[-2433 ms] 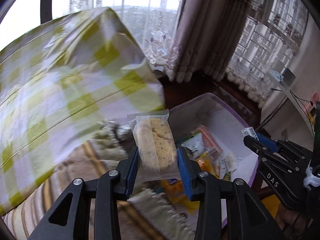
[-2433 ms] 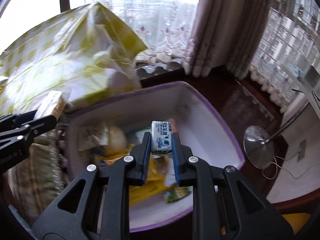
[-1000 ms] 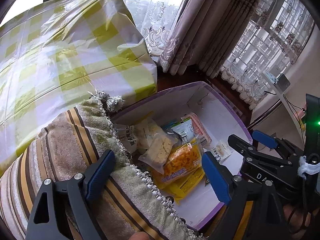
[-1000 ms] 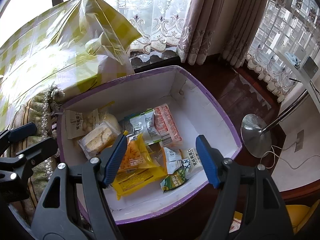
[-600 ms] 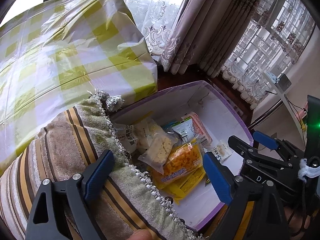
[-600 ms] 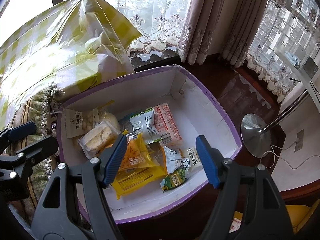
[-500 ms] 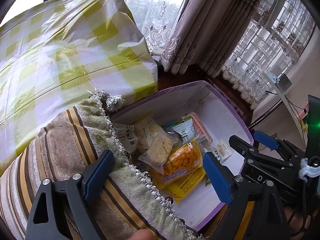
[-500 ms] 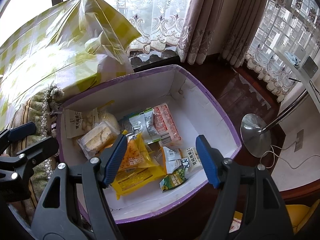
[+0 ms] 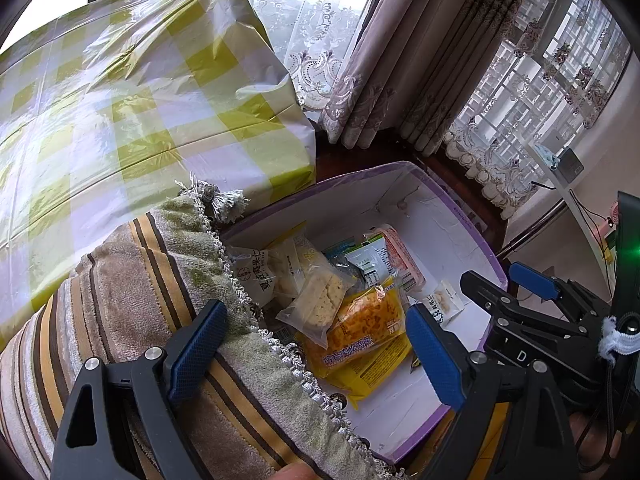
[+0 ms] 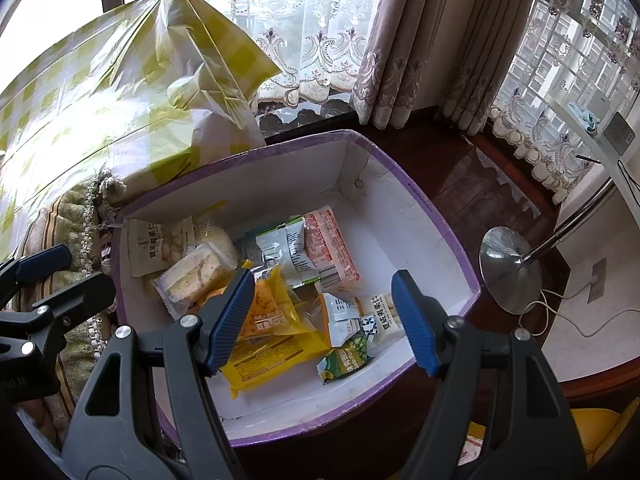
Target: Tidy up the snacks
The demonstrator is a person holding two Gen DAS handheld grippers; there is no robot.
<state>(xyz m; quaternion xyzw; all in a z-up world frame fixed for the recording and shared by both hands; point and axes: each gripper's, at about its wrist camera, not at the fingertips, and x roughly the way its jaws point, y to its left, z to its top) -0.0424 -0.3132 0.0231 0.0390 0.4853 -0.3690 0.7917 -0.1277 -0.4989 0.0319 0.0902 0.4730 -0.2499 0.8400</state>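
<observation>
Both tools hang over a purple-rimmed box (image 10: pixel 436 216) with a white inside, and each has its jaws spread wide with nothing between them. The left tool (image 9: pixel 316 344) sits above the near left edge of the box, its left jaw over a striped, fringed cushion (image 9: pixel 132 304) that overlaps the box's near left side. The right tool (image 10: pixel 324 320) is over the near half of the box; its body also shows at the right edge of the left wrist view.

The snacks all lie inside the box, loosely piled toward its left and middle. Just ahead of the left tool is a clear cracker packet (image 9: pixel 318 300), resting partly on an orange-yellow snack bag (image 9: pixel 368 328). Beyond them lies a white nut pouch (image 9: pixel 256 276) against the box's left wall, with a pink packet (image 9: pixel 400 256) farther ahead and to the right. Between the right tool's jaws lie a small white-and-blue pouch (image 10: pixel 380 316) and a small green packet (image 10: pixel 346 356), touching each other near the box's front wall. A yellow flat packet (image 10: pixel 272 356) lies under the orange-yellow bag, just ahead of the right tool's left jaw.

A yellow-checked plastic-wrapped bundle (image 9: pixel 132 92) stands to the far left of both tools, beside the box. Curtains (image 10: pixel 408 40) hang beyond, and a lamp base (image 10: pixel 508 268) stands on the floor to the right.
</observation>
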